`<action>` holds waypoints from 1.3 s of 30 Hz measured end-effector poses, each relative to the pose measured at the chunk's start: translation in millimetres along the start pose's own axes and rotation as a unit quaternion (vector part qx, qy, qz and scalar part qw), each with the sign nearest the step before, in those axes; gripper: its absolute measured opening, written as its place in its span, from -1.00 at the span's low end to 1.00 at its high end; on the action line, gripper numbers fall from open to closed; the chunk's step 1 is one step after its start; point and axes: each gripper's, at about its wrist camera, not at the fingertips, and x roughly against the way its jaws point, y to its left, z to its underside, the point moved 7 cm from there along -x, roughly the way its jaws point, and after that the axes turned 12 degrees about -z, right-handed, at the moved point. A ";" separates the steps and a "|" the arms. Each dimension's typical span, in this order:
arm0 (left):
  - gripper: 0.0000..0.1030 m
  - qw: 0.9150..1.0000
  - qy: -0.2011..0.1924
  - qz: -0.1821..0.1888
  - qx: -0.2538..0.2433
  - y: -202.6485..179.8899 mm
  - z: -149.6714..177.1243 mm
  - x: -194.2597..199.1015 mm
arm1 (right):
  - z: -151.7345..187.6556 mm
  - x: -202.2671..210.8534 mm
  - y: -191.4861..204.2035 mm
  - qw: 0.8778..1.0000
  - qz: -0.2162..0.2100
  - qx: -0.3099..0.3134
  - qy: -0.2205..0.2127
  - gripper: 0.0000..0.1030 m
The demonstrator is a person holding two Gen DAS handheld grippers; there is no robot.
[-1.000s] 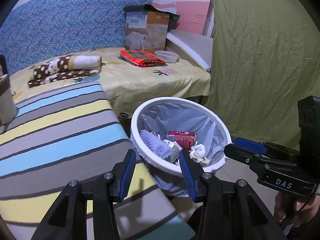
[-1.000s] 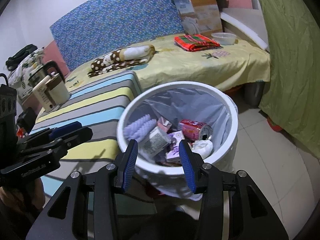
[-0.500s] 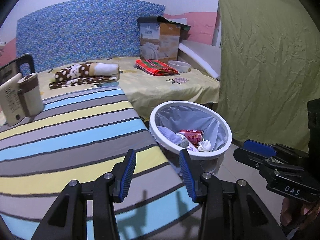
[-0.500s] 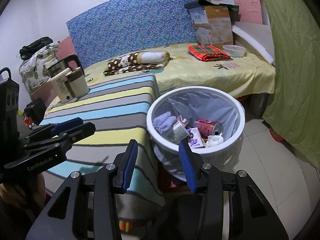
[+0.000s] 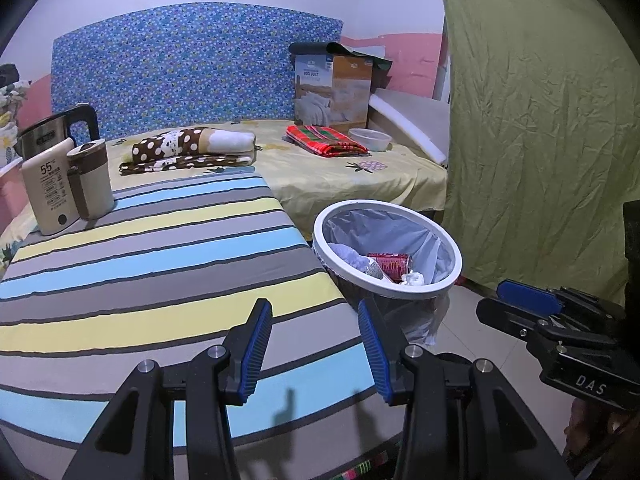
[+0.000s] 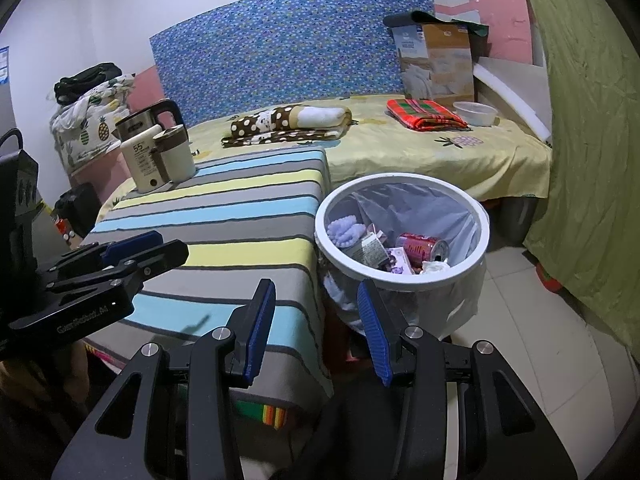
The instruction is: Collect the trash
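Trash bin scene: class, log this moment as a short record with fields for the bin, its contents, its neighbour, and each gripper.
bin: white trash bin with plastic liner, on the floor
contents: red can, crumpled tissue, lavender item, small packets
neighbour: striped table, beside the bin
left gripper: open, holding nothing
right gripper: open, holding nothing

Your right gripper (image 6: 316, 324) is hovering with its jaws apart and nothing between them; the trash bin (image 6: 460, 276) is sitting at one o'clock, the left gripper (image 6: 136, 246) at nine.
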 end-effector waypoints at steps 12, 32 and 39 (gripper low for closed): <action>-0.13 1.000 -0.002 -0.005 0.001 -0.8 0.3 1.9 | 3.3 3.8 2.8 1.000 0.000 -0.002 -0.004 -0.12; -0.13 1.000 0.002 -0.012 -0.001 -1.8 2.7 2.2 | 3.1 4.6 2.3 1.000 0.000 -0.004 -0.003 -0.12; -0.13 1.000 0.002 -0.015 -0.003 -1.3 3.0 1.3 | 3.2 4.5 2.1 1.000 0.000 -0.004 -0.002 -0.12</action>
